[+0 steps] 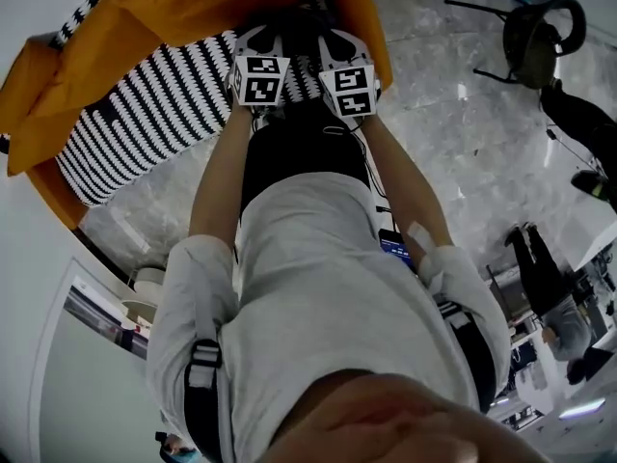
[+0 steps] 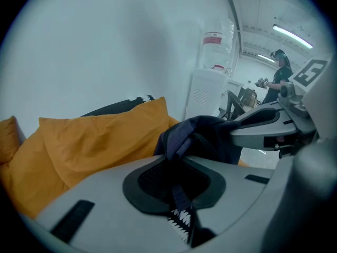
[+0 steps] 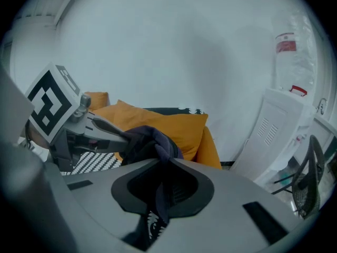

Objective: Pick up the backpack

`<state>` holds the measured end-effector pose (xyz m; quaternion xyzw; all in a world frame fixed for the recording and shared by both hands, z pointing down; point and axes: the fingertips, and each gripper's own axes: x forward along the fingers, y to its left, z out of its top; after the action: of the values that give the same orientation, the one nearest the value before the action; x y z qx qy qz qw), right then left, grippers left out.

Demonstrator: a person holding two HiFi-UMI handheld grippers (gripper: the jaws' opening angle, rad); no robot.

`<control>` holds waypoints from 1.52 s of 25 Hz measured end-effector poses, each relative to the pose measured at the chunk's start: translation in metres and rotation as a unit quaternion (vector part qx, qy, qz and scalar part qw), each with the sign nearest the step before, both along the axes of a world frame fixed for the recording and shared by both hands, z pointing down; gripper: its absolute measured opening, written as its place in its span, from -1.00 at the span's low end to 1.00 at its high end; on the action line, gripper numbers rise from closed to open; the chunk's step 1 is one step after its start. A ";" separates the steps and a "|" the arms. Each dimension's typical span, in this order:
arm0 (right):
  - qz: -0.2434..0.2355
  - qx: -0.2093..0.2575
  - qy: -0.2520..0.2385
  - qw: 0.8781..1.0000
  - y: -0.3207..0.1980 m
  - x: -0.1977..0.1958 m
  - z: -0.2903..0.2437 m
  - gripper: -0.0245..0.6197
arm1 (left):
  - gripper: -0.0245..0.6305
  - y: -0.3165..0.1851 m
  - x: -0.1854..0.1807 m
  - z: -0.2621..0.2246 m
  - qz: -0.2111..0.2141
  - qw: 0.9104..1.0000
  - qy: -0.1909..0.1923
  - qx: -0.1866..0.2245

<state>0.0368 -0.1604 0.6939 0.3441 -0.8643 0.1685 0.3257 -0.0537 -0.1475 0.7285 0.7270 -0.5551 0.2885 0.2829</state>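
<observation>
Orange sofa (image 1: 164, 13) on marble floor (image 1: 453, 143); fingers (image 2: 100, 207) of left gripper (image 2: 179, 190) and right gripper (image 3: 160, 194) clamp the backpack (image 2: 202, 133).

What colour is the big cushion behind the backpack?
The cushion is orange, clearest in the left gripper view.

The person wears a pale grey short-sleeved shirt (image 1: 318, 287), crossed at the lower left of the head view by black straps (image 1: 201, 415) with a grey buckle (image 1: 203, 363). The left gripper (image 2: 179, 141) and right gripper (image 3: 166, 159) have light grey shells with black recessed pads (image 2: 152, 181). Each carries a cube (image 1: 258, 77) of black-and-white square markers.
</observation>
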 end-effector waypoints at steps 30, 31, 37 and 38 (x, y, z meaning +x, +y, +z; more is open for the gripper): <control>-0.015 0.122 -0.061 0.990 0.041 -0.029 -0.200 -0.73 | -0.78 0.058 -0.027 -0.194 -0.116 0.984 0.014 0.131; -0.016 0.128 -0.063 0.990 0.043 -0.029 -0.207 -0.73 | -0.78 0.062 -0.028 -0.202 -0.117 0.984 0.014 0.136; -0.023 0.152 -0.080 0.985 0.062 -0.032 -0.248 -0.73 | -0.78 0.079 -0.032 -0.254 -0.118 0.979 0.011 0.164; -0.025 0.157 -0.083 0.984 0.065 -0.032 -0.255 -0.73 | -0.78 0.082 -0.033 -0.262 -0.121 0.978 0.009 0.170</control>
<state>0.0043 -0.0950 0.4386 0.3546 -0.9122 0.0505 0.1992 -0.0870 -0.0657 0.4667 0.6946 -0.6773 0.1470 0.1928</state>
